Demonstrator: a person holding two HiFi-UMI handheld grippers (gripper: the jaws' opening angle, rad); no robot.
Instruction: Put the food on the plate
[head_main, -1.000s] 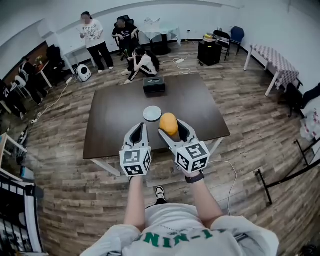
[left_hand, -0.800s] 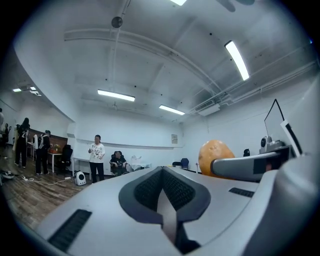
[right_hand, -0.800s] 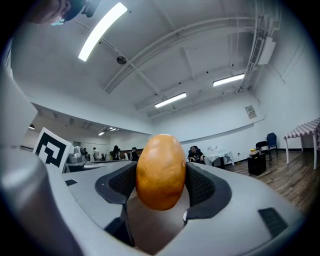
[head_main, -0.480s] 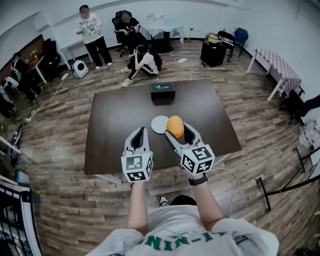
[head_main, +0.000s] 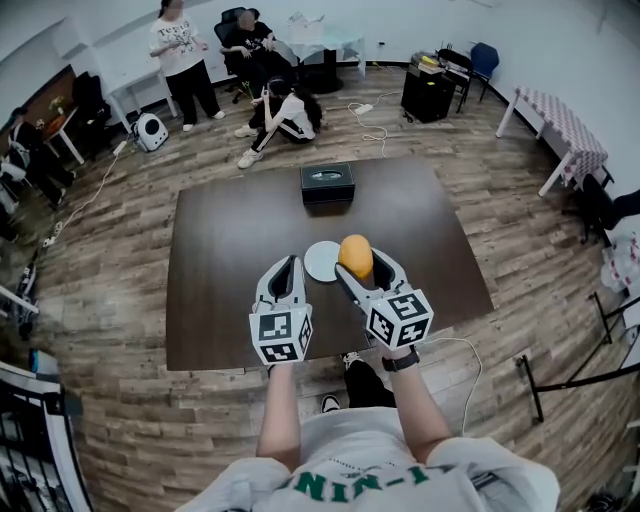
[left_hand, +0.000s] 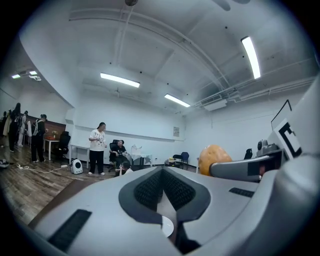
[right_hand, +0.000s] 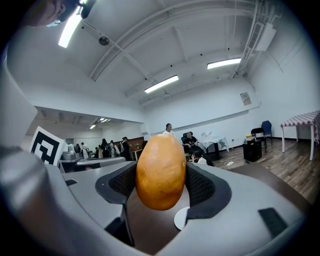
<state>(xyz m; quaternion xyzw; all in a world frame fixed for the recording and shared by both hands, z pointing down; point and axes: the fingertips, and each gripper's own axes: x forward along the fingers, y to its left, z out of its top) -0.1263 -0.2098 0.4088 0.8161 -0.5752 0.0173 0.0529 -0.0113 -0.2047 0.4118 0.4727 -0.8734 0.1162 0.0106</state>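
An orange-yellow oval food item (head_main: 356, 255) sits between the pads of my right gripper (head_main: 357, 264), which is shut on it and holds it above the dark table (head_main: 230, 250). In the right gripper view the food (right_hand: 161, 171) fills the gap between the black pads, and the small white plate (right_hand: 181, 218) shows below it. The plate (head_main: 320, 263) lies on the table just left of the held food. My left gripper (head_main: 290, 268) hovers beside it, shut with nothing in it. In the left gripper view (left_hand: 161, 182), the plate (left_hand: 167, 227) shows under the jaws and the food (left_hand: 214, 159) at right.
A black box (head_main: 328, 183) stands at the table's far edge. Several people are at the back of the room near a white desk (head_main: 322, 45). A checked-cloth table (head_main: 560, 125) stands at the right. The table's near edge (head_main: 330, 352) lies under my wrists.
The right gripper has carried the food forward, from behind and right of the plate to level with the plate's right edge. The left gripper has kept alongside, still shut.
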